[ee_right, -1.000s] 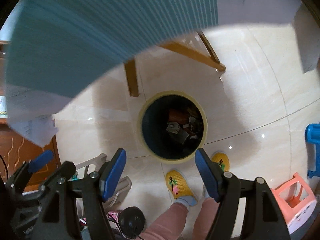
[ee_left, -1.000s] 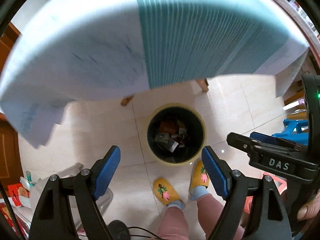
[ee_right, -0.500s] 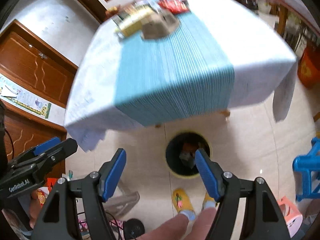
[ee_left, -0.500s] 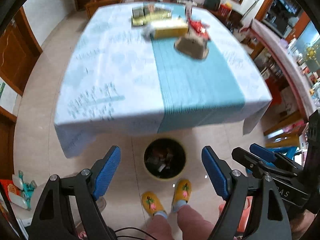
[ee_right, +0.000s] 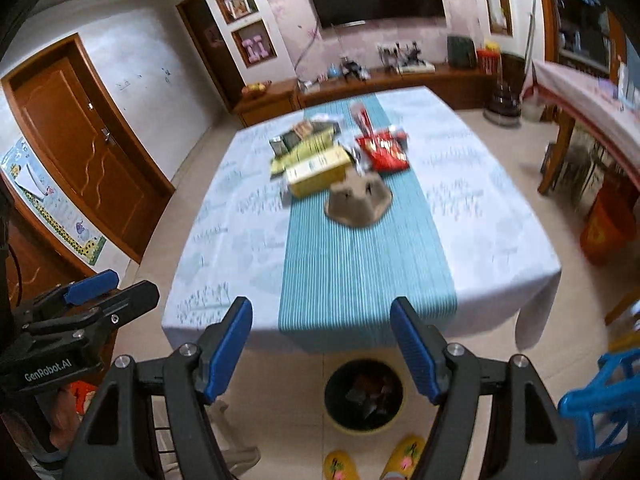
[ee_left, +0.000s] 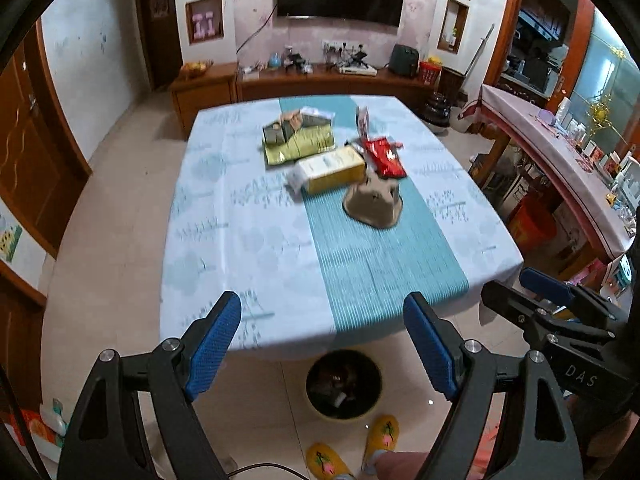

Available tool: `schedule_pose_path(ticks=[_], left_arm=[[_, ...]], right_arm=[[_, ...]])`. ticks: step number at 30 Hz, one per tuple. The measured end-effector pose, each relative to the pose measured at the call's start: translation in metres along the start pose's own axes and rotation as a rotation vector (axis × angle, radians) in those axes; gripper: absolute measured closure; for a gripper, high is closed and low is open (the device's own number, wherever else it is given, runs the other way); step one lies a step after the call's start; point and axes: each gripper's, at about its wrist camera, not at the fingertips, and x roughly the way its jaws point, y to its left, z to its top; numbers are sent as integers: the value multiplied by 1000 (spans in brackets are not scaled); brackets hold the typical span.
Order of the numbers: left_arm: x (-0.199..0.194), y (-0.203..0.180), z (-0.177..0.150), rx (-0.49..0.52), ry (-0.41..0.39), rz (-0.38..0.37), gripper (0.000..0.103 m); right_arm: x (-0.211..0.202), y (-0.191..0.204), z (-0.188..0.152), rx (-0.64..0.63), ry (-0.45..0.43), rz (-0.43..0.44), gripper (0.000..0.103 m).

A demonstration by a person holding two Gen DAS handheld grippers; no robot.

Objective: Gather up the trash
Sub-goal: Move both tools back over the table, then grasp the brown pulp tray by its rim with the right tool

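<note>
Trash lies mid-table on the blue-striped runner: a brown paper-pulp tray, a yellow box, a red snack packet and green packets. A dark bin with a yellow rim holds trash on the floor by the table's near edge. My left gripper and right gripper are both open and empty, held high and well short of the table.
The table carries a white cloth. The person's yellow slippers stand by the bin. A blue plastic stool is at right, a second cloth-covered table and an orange bucket at far right, wooden doors at left.
Both grippers have risen and tilted up from looking straight down into the bin, so the tabletop and the room now show. Both stayed open and empty.
</note>
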Motion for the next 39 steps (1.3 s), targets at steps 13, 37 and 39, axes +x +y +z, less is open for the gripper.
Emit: schedule_pose_path(ticks=[13,37,39], left_arm=[[39,-5,45,45,-23,54,21],[196,-6,122,-147,219,273,21],[200,-3,122,-157,229,284,21]], right_arm=[[40,-7,56,-95,2,-29,30],[244,-52,139,-509,288,114,24],[255,-48,136,-566,297,109,24]])
